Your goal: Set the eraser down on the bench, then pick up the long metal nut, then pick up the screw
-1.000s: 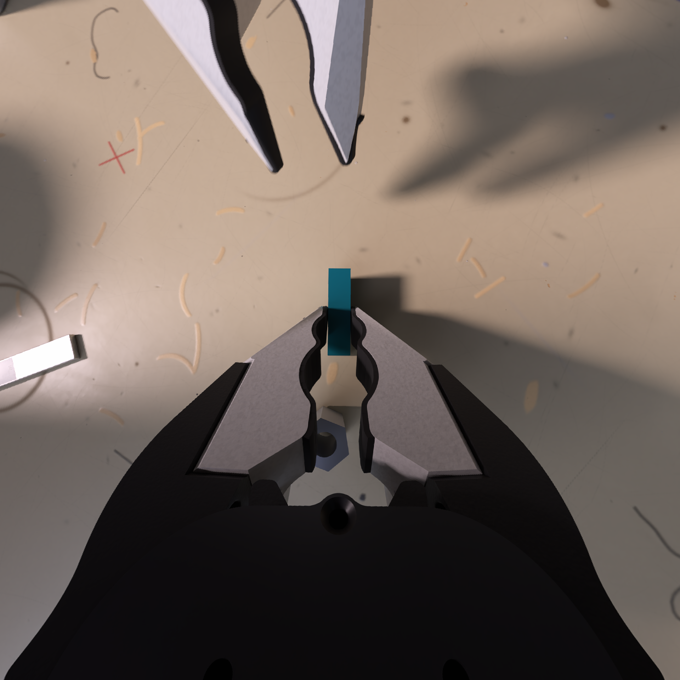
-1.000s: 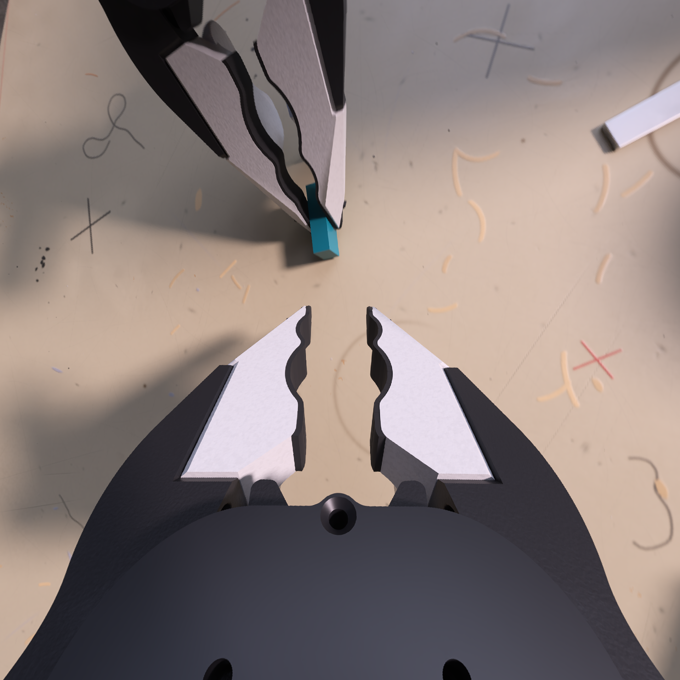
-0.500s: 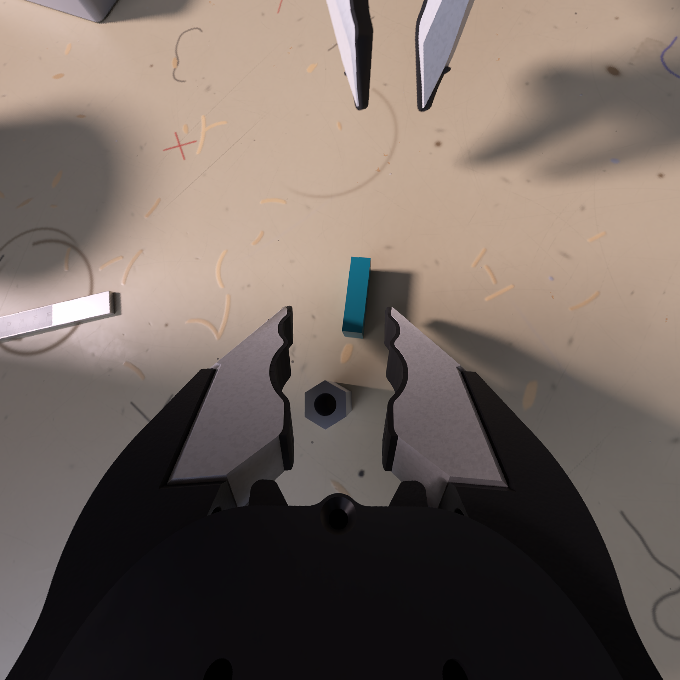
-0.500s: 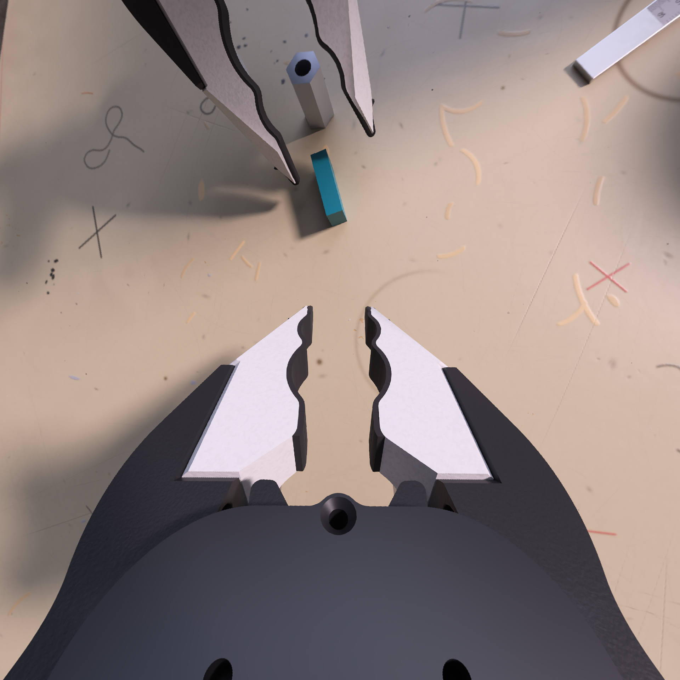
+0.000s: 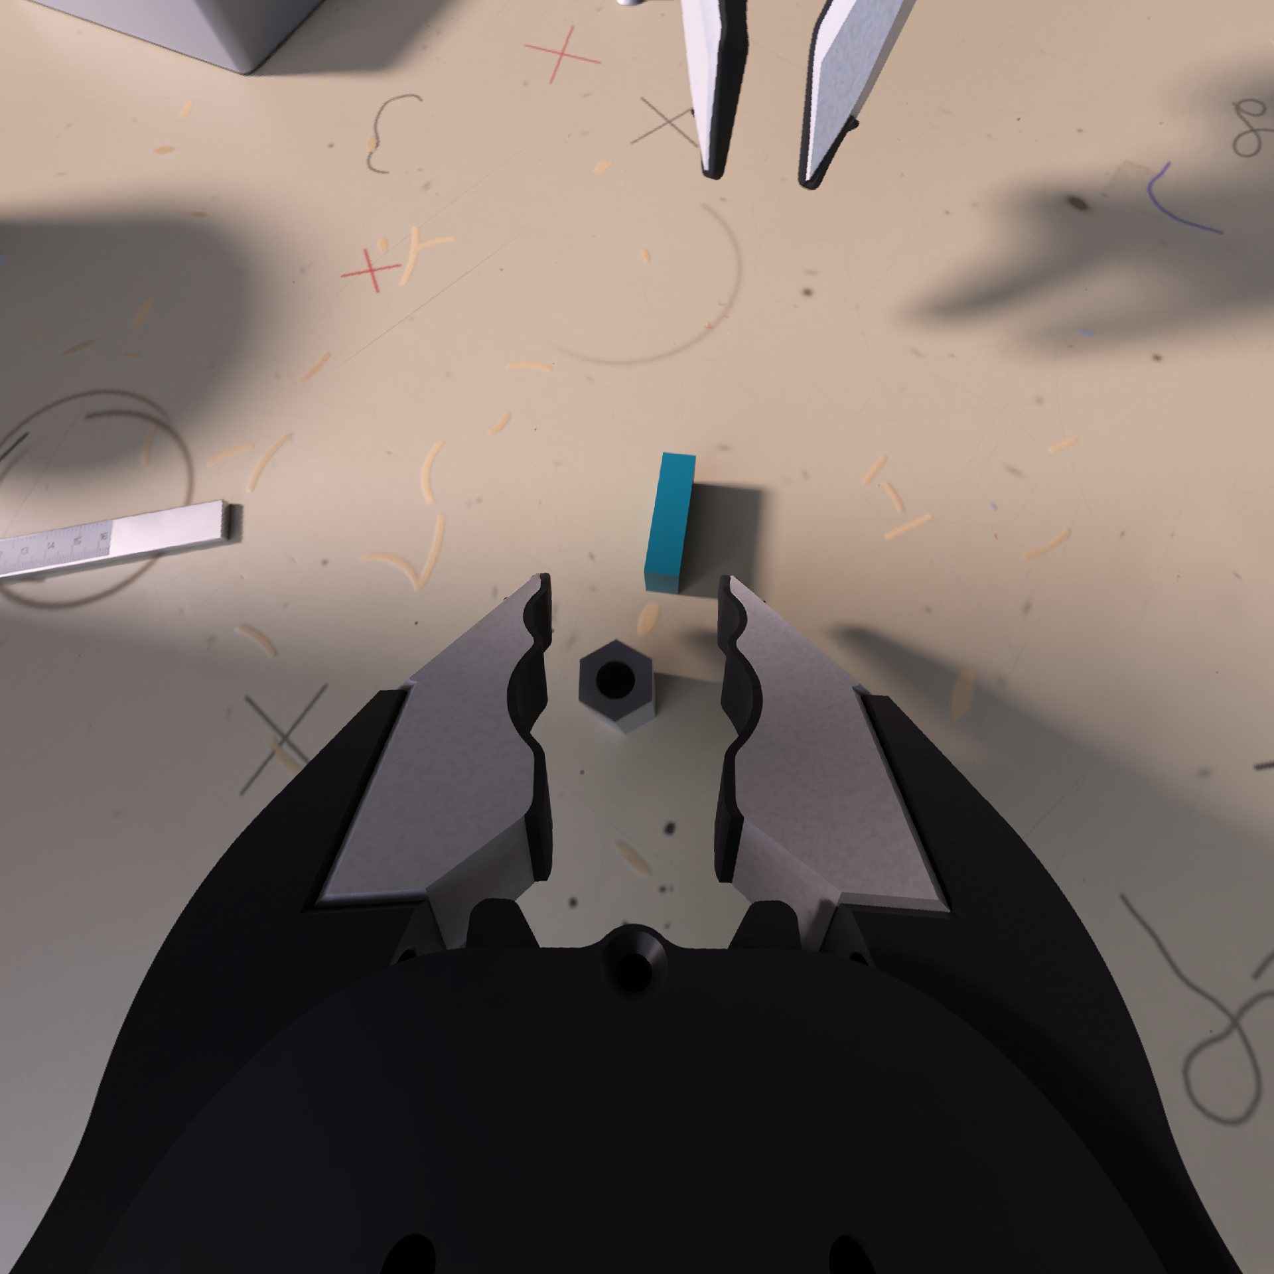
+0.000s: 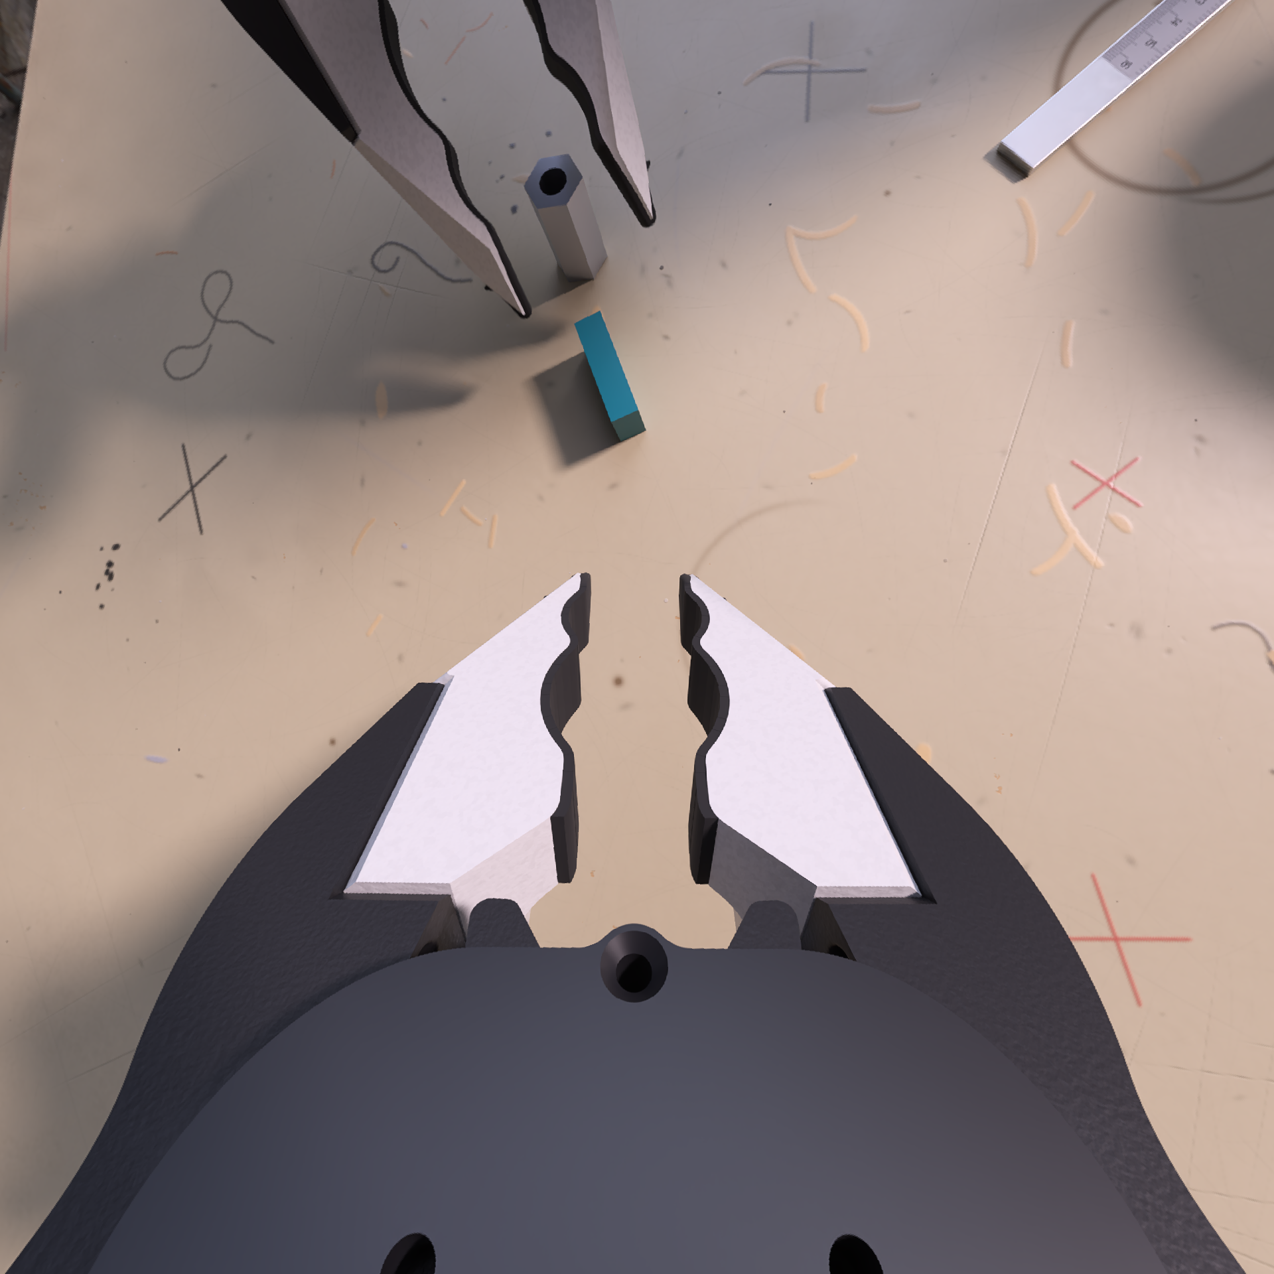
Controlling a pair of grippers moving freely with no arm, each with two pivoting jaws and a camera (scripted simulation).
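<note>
The eraser [image 5: 669,522], a teal block, lies on its long narrow side on the tan bench [image 5: 965,427], free of both grippers, casting a square shadow toward 3 o'clock in the left wrist view. Just beyond the fingertips of the left gripper [image 5: 634,586], it sits at about 12 o'clock from them. That gripper's jaws stand wide apart and hold nothing; between them, closer to the camera than the eraser, the long metal nut [image 5: 615,686] stands upright on end, its bore facing up, touching neither finger. In the right wrist view the nut [image 6: 564,217] rises as a hexagonal column between the left gripper's fingers, the eraser [image 6: 609,372] near it at 6 o'clock. The right gripper [image 6: 634,586] is parted and empty, well apart from both. A steel ruler [image 5: 117,541] lies at 9 o'clock in the left wrist view, and a grey block [image 5: 207,27] sits at 11 o'clock.
</note>
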